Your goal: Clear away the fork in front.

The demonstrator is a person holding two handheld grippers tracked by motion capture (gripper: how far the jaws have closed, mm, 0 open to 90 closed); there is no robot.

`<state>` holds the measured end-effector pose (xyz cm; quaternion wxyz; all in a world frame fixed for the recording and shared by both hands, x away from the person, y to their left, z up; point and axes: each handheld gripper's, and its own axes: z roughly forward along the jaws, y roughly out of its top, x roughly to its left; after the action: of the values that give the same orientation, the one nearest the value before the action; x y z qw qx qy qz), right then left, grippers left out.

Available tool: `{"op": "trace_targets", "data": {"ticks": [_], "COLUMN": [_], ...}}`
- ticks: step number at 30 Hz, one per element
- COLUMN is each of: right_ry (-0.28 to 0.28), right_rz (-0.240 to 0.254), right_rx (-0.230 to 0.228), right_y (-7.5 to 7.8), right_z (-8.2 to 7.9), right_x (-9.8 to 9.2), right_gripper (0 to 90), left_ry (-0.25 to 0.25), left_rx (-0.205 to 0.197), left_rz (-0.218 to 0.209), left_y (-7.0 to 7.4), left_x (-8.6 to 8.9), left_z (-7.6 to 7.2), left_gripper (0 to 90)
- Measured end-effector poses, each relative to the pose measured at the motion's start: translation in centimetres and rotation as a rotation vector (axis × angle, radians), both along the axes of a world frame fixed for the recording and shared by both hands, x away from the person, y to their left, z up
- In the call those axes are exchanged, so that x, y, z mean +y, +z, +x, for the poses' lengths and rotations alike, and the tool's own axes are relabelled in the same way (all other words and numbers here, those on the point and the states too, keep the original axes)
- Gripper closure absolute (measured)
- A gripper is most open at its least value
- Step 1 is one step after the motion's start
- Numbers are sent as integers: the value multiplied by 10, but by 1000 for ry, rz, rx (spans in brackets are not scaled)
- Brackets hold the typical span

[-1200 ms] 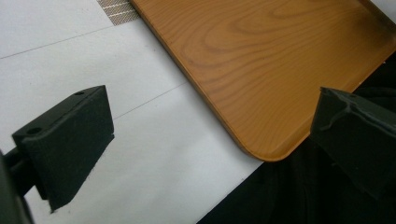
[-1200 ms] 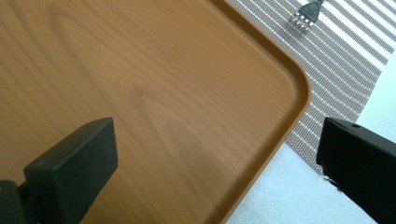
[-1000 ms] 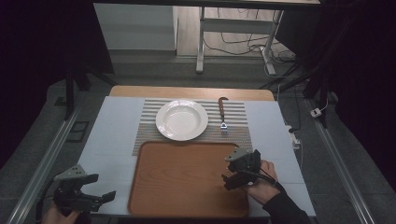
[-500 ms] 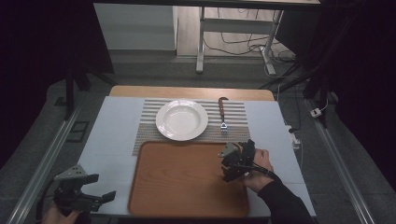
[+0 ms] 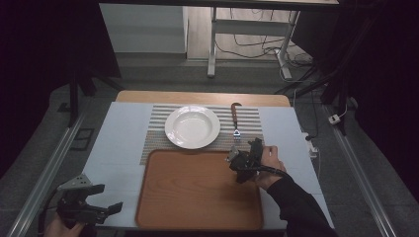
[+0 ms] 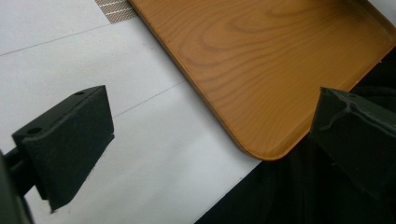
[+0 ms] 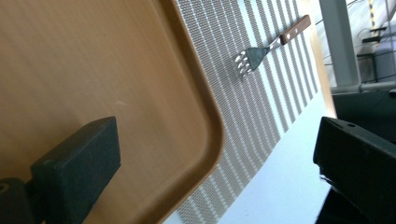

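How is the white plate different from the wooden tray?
The plate is round and white; the tray is brown wood, rectangular with rounded corners. The plate is smaller and sits on the striped mat; the tray is bigger and lies nearer the person, beside the right tongs. Both are empty.

Open path from right gripper (image 5: 245, 162) toward the fork (image 5: 235, 120) at 12 o'clock over bare striped placemat (image 5: 254, 129); nothing between. White plate (image 5: 192, 127) blocks at 10 o'clock. Wooden tray (image 5: 197, 190) is bare, passable at 7 o'clock. Bare tabletop (image 5: 121, 148) is seen at 12 o'clock of left gripper (image 5: 86, 205).
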<state>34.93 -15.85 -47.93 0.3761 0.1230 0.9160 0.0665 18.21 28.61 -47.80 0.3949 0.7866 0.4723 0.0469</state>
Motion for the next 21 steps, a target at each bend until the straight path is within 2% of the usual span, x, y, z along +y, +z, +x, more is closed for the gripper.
{"op": "trace_targets", "data": {"ticks": [5,8,9,16,21], "right_ry": [22,23,24,28,27], "right_rz": [-50,-51,-63,-72,-89], "right_rx": [-19,-24,-33,-37,-38], "right_y": [2,2,3,5,2], "right_z": [11,16,21,37,55], "right_x": [2,3,4,7,12], "right_gripper": [50,70,111,205,294], "left_ry": [1,0,0,-1,-3], "left_rx": [1,1,1,1,1], "left_rz": [-1,-2,-2,-3,-4], "left_y": [0,0,0,0,0], "left_x": [0,0,0,0,0], "left_z": [0,0,0,0,0], "left_gripper": [0,0,0,0,0]}}
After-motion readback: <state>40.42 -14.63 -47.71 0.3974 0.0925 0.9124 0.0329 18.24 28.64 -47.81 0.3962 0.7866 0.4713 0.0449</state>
